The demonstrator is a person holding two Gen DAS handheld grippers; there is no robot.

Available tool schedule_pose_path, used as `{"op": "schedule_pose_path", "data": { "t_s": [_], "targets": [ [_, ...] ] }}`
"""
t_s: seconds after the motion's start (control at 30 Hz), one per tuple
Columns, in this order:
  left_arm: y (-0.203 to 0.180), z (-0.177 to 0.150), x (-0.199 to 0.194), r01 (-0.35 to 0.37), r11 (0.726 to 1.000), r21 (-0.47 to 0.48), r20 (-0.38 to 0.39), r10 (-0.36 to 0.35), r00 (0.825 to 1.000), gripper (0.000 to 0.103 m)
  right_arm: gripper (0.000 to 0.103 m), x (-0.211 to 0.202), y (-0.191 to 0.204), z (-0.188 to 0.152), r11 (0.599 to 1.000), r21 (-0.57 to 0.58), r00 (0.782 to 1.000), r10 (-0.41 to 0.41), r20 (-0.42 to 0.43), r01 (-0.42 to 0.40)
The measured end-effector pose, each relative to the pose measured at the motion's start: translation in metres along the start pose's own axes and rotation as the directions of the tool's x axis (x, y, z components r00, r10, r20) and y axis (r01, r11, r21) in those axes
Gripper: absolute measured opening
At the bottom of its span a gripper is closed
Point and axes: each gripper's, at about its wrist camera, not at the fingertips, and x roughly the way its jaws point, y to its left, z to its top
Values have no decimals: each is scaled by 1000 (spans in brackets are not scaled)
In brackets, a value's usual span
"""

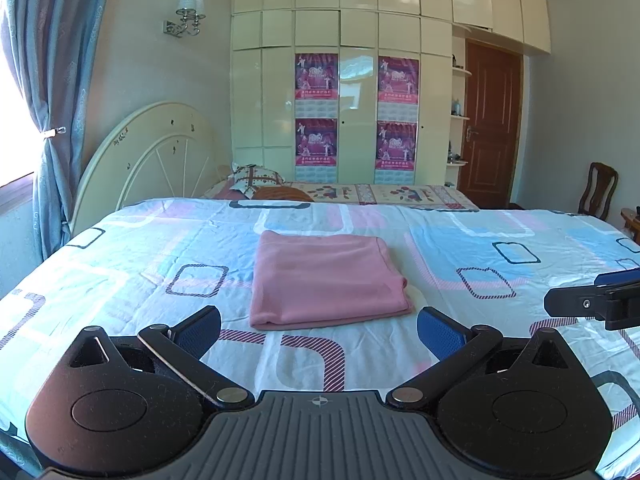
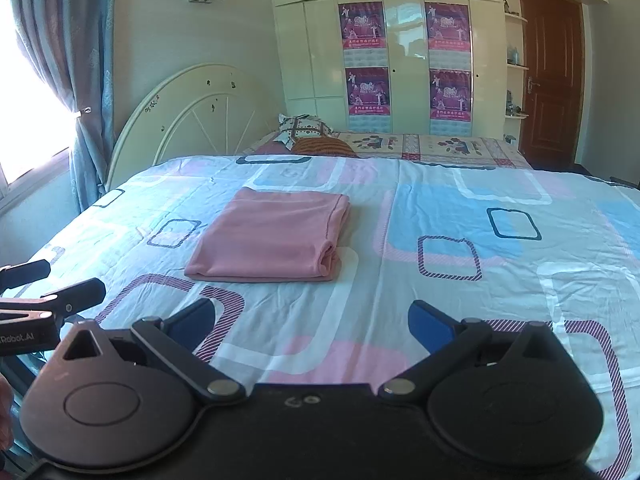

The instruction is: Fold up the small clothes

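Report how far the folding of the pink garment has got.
Done: the pink garment lies folded into a neat rectangle on the patterned bedsheet. In hand: nothing; the left gripper and right gripper are both open and clear of it. Left: no other unfolded clothes show.

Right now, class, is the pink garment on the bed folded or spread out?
Folded. The pink garment lies as a compact rectangle on the bedsheet, with stacked layers showing at its right edge.
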Motion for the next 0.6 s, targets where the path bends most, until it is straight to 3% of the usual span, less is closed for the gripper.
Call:
{"op": "schedule_pose_path", "data": {
  "t_s": [0.6],
  "targets": [
    [6, -1, 1, 7, 1000, 1, 1, -7, 1000, 103, 103, 1, 1, 0, 1000, -6, 1000, -1, 0, 1]
  ]
}}
